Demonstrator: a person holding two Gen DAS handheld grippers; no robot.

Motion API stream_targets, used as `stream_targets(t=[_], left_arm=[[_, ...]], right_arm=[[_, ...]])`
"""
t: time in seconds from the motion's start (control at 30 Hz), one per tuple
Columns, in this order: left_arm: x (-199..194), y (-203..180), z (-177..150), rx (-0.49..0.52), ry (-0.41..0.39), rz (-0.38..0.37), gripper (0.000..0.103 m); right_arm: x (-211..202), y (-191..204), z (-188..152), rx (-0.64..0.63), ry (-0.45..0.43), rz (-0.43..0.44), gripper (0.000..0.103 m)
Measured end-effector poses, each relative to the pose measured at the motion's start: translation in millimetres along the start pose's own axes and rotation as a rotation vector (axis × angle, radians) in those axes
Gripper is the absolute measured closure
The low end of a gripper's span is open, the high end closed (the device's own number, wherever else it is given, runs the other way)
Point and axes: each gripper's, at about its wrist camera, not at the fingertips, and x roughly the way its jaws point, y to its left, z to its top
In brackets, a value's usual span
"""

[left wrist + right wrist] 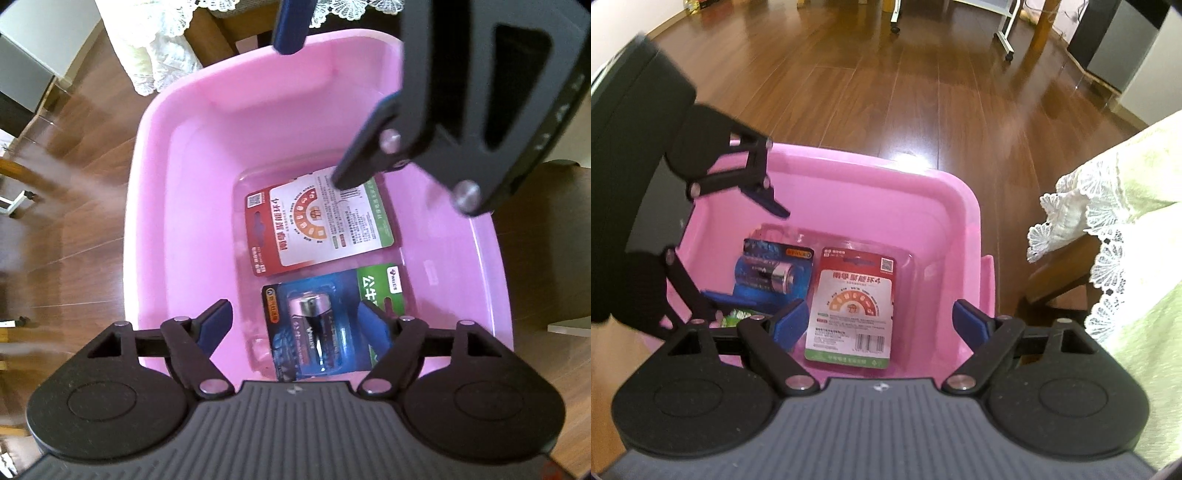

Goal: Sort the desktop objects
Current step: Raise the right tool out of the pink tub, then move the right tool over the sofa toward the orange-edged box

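A pink plastic bin (pixel 177 206) is seen from above by both wrist cameras, standing on a brown wooden floor (pixel 886 92). Two blister packs are lying flat on its bottom, side by side and just touching or nearly so. One is a red-and-white card pack (pixel 317 225) with a barcode and a green strip at one end; the other is a blue battery pack (pixel 317 325) in which a silver-capped cell is displayed under clear plastic.

The left tool (pixel 301 321) is held over the bin above the battery pack, its blue-padded fingers (pixel 216 319) spread wide with nothing gripped between them. Whether the pads are touching the pack cannot be told. The right tool (pixel 879 321) is likewise held wide over the bin, above the red-and-white card pack, and nothing is gripped by it either.

Each tool is caught in the other's view: the right one fills the upper right of the left wrist view, and the left one reaches in from the left of the right wrist view. A cloth with a white lace edge (pixel 1071 221) hangs just beside the bin, over a piece of wooden furniture
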Motion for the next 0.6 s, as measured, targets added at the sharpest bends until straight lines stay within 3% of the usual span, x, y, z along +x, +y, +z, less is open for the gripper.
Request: stream_targets(t=[0.2, 0.27, 0.33, 0.6], left_arm=[[-30, -15, 0, 0.001, 0.007, 0.033, 0.023], [-37, -19, 3, 0.001, 0.008, 0.050, 0.019], [-46, -22, 5, 0.002, -0.002, 0.055, 0.007], [-69, -24, 7, 0.030, -0.013, 0.115, 0.002]], right_arm=[[-14, -4, -8, 0.016, -0.030, -0.002, 0.020], [-20, -6, -10, 0.024, -0.047, -0.009, 0.020], [-26, -7, -11, 0.033, -0.066, -0.017, 0.018], [-47, -14, -20, 0.056, -0.119, -0.069, 0.012]])
